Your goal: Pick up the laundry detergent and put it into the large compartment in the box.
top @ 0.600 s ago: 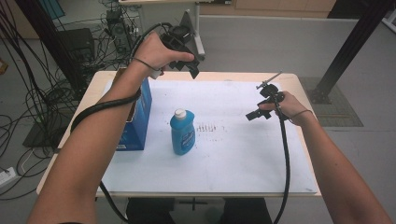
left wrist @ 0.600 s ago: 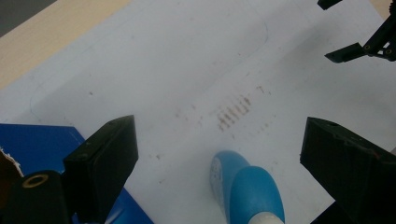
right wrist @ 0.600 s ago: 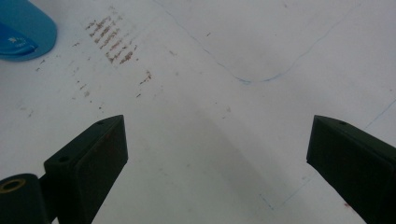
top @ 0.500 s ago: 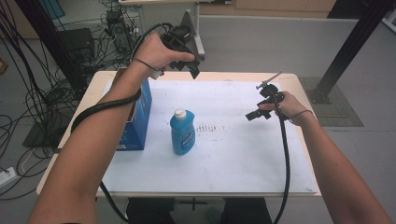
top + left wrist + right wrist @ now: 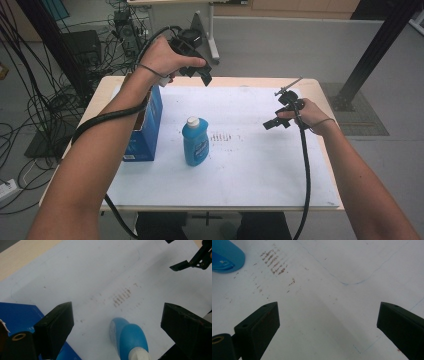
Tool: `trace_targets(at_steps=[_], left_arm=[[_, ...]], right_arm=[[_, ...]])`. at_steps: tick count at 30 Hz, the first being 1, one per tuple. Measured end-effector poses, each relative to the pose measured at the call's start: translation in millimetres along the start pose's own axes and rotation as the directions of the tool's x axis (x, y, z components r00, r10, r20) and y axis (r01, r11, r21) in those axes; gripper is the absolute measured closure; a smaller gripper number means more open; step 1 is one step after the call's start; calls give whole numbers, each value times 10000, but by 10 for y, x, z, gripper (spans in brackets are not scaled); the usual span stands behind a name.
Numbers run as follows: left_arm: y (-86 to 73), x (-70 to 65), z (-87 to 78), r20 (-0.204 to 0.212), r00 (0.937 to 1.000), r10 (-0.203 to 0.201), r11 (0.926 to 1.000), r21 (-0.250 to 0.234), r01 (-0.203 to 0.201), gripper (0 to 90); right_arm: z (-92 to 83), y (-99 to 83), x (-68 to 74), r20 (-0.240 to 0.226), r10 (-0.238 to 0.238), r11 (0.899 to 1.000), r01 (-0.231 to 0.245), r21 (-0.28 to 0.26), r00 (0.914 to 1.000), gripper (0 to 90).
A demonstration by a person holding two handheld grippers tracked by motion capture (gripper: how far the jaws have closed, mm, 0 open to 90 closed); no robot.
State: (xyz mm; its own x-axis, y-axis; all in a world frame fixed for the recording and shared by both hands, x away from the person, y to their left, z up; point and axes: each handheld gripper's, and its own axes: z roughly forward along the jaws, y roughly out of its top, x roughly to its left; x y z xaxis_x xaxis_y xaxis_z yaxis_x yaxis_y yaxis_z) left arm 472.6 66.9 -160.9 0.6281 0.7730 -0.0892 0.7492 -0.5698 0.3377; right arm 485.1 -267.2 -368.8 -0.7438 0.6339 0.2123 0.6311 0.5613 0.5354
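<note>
Lighting: even, soft, diffuse overhead; faint shadows on the white sheet. Glare: none. High view sharp. Gripper views: near black jaws and blue bottle softly out of focus.

Setting: laboratory or test room.
Evidence: bundled cables on the grey floor off the table's left edge; electronics box beyond its far-left corner; black metal frame post off its far-right corner.
Work surface: white sheet covering the tabletop.

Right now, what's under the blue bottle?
The bottle stands upright on the white sheet that covers the table. Brown smudges mark the sheet beside it. Whatever lies beneath its base is hidden.
</note>
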Motion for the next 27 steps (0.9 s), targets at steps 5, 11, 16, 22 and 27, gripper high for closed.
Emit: trace_targets(at_steps=[5,11,16,22,27], left_arm=[[-44,-24,-56,127,9999,66,10000,-73,-65,116],[-162,-112,-131,384,9984,405,9992,-42,-404,112],[-232,-186,-170,476,9967,655,9979,-31,-654,111],[-323,-240,-207,626,9947,816,9966,-137,-809,110],[-410,-312,-207,663,9924,1035,9946,-99,-1030,110]], right_arm=[[16,8,2,1,-19,10000,19,16,10000,40],[19,-5,-21,72,62,10000,-62,41,10000,39],[11,-7,-33,104,55,10000,-55,52,9999,39],[1,-8,-40,135,37,10000,-38,31,9999,39],[7,-5,-41,124,42,10000,-43,13,9999,39]])
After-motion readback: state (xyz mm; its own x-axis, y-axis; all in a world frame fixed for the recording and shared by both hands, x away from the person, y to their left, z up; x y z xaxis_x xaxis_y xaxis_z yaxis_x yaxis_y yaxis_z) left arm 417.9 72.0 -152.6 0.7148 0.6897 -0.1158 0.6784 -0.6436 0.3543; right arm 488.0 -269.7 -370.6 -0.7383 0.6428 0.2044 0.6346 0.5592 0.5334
